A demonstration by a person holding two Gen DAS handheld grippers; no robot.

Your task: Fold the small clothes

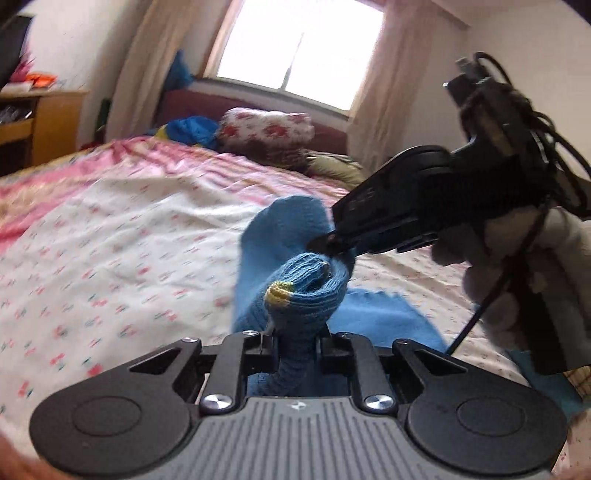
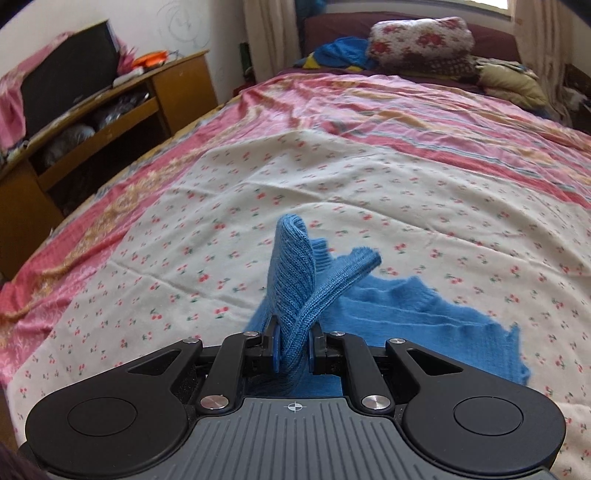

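Bed (image 2: pixel 369 155), cherry-print and pink striped sheet; floral pillow (image 2: pixel 421 35) at its head below bright curtained window (image 1: pixel 299 51); wooden desk (image 2: pixel 110 107) left of bed.

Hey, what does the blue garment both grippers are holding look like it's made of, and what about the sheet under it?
Blue garment: looks like knitted yarn, wool or acrylic; ribbed rows show, matte and soft, with a yellow trim at one edge in the left wrist view. Bed sheet: looks like thin woven cotton or a blend; smooth, creased, printed with small cherries and pink stripes.
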